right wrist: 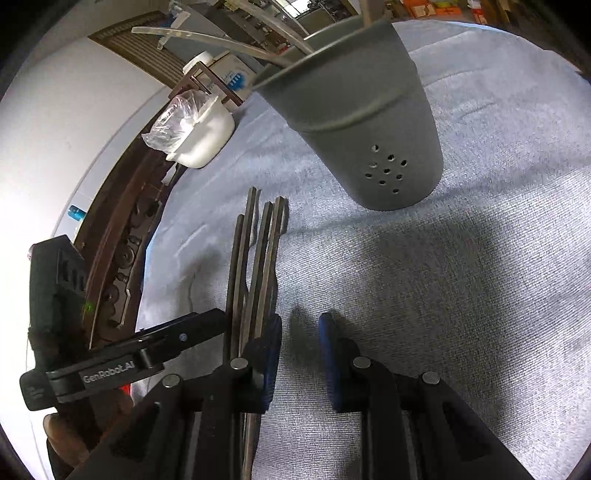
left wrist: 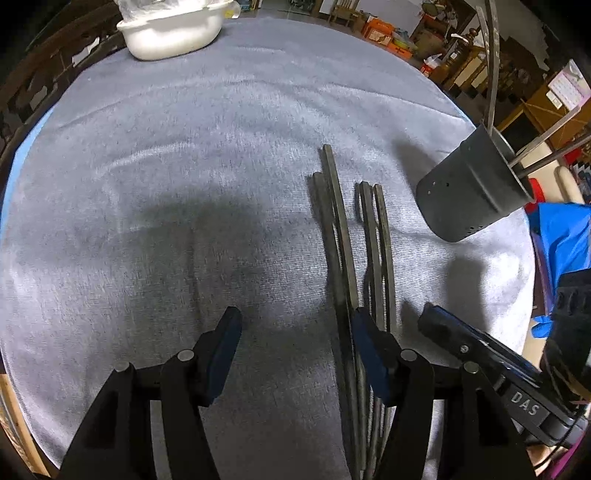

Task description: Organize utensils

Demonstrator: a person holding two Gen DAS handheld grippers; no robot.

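Several dark metal utensils (left wrist: 341, 236) lie side by side on the grey cloth, handles pointing away; they also show in the right wrist view (right wrist: 258, 254). A dark grey perforated holder (left wrist: 471, 188) stands to their right with several utensils in it; it looms close in the right wrist view (right wrist: 362, 122). My left gripper (left wrist: 295, 332) is open and empty, its right finger (left wrist: 369, 354) resting by the utensils. My right gripper (right wrist: 301, 332) is open and empty, its left finger (right wrist: 267, 354) over the utensils. Each gripper shows at the edge of the other's view.
A white tub (left wrist: 171, 31) with a plastic bag stands at the far left of the round table (left wrist: 147, 184); it also shows in the right wrist view (right wrist: 201, 138). A dark wooden chair (right wrist: 122, 236) stands at the table's edge. Blue cloth (left wrist: 561, 236) lies at the right.
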